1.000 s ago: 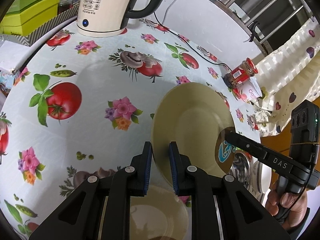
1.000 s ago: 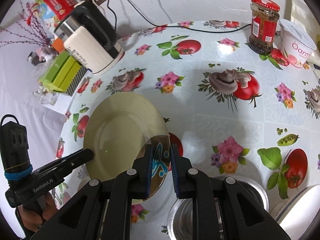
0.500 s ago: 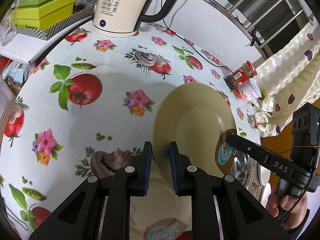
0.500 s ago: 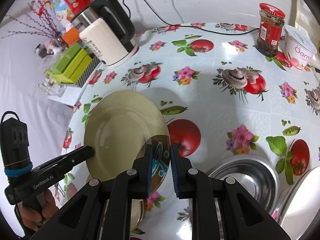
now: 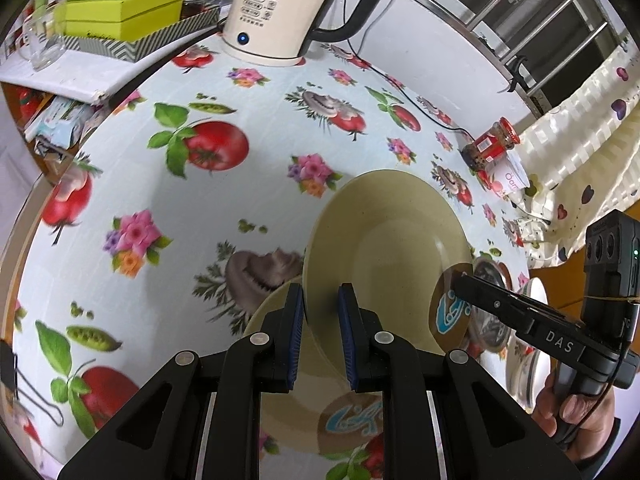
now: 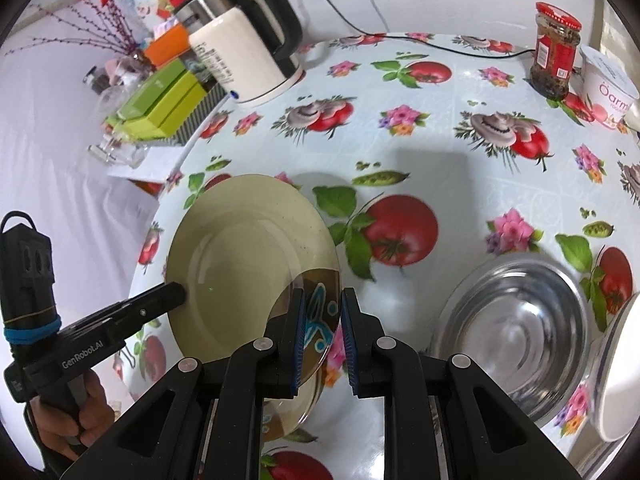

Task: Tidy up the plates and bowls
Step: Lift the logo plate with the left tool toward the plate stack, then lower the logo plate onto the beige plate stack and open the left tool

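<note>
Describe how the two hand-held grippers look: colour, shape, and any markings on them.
Both are black plastic tools with two straight fingers, blue ribbed pads and round silver screws. The left gripper carries white lettering "GenRobot.AI" and a blue band around its boxy handle block. The right gripper reads "DAS" in white; its block has round lenses, a small green light and a thin yellow band. No sleeves are visible.

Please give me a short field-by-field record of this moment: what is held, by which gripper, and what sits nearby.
held item: beige plate
left gripper: fingers on the plate's near rim
right gripper: fingers on its patterned rim
beneath: second beige plate on the tablecloth
nearby: steel bowl, kettle, red-lidded jar
</note>
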A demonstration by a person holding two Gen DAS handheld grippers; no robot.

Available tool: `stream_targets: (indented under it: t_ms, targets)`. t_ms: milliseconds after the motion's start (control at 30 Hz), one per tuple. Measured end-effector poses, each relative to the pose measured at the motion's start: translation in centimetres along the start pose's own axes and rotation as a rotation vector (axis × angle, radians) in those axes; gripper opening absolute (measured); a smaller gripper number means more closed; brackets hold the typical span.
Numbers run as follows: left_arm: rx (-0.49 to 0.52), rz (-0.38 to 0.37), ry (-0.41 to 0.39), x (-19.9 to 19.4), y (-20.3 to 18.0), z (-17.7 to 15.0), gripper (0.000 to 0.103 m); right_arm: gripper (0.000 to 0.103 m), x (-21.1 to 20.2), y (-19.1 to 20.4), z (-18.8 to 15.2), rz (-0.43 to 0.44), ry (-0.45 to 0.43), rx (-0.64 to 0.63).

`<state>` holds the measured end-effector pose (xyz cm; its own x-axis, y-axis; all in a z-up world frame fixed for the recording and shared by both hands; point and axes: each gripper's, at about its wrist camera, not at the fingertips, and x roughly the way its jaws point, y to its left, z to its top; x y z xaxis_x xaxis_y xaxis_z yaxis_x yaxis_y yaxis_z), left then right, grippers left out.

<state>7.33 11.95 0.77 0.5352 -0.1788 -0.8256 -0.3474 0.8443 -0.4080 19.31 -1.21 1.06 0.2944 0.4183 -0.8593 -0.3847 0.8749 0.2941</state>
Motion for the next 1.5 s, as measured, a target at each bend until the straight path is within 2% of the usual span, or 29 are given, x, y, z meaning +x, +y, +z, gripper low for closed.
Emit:
stream_targets:
  t_ms: [700,967,1500]
  targets:
    - [-0.046,0.044,0.063,0.4,2.1,-4.3,0.018,0.017,2.1,1.2,-4.5,0.021,0.083,-0.029]
    - [-0.061,0.047,0.072,0.6,2.8,-4.9,0.018,0.017,2.9,1.5,-5.3,0.019,0.112,-0.038]
    - [-0.010,0.093,0.061,0.3,2.3,-5.3,0.018,0.018,3.1,2.5,-5.6,-0.025,0.113,-0.096]
